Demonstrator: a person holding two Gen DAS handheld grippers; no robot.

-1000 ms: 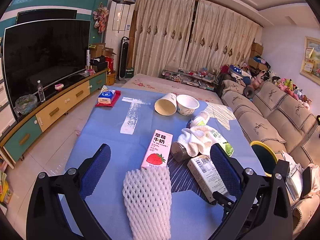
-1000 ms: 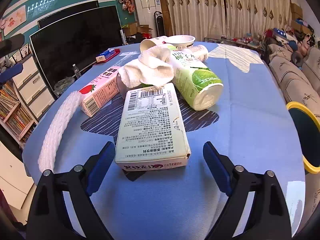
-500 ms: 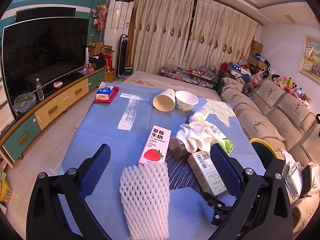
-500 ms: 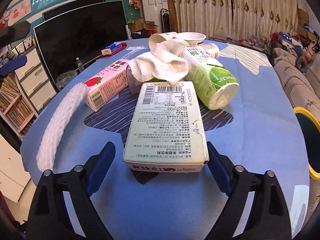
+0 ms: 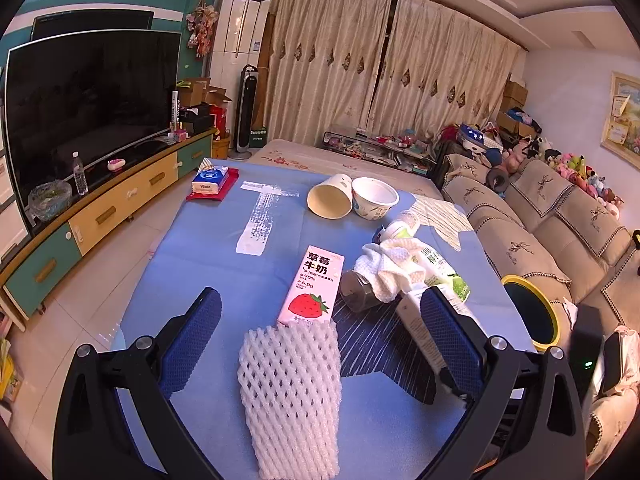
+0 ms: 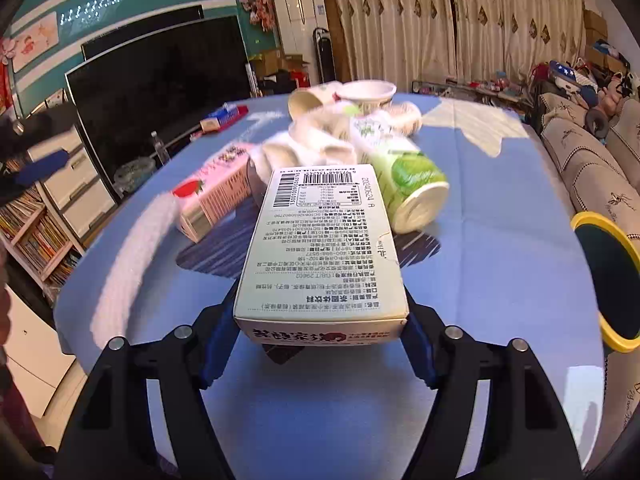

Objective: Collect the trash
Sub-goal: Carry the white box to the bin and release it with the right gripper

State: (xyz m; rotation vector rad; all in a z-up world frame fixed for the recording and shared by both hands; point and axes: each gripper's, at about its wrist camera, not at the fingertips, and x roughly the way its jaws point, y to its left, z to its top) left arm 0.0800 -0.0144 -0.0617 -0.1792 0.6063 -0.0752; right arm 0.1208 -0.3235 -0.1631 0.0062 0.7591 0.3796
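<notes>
- Right tongs (image 6: 320,344), lower centre of the right wrist view: the jaws are closing, with their blue pads against both long sides of the pale green carton (image 6: 320,252), whose barcode face is up and whose near end is lifted off the bench (image 6: 500,280).
- Left tongs (image 5: 320,340), lower part of the left wrist view: spread wide and gripping nothing, with the white foam fruit net (image 5: 292,392) lying flat on the bench between them.
- Strawberry milk carton (image 5: 314,292), centre of the left wrist view: lying flat, its near end touching the net.
- Green drink bottle (image 6: 412,188), right of centre in the right wrist view: on its side, base toward the camera; contents cannot be told.
- White crumpled cloth (image 5: 390,268): draped over the bottle and a small metal can (image 5: 356,290).
- Paper cup (image 5: 330,202), upper centre: tipped on its side, mouth toward the camera, nothing visible inside.
- White bowl (image 5: 374,202): upright, touching the cup, interior bare.
- Yellow-rimmed bin (image 5: 532,312), right edge, beside the bench: dark interior, contents not visible.
</notes>
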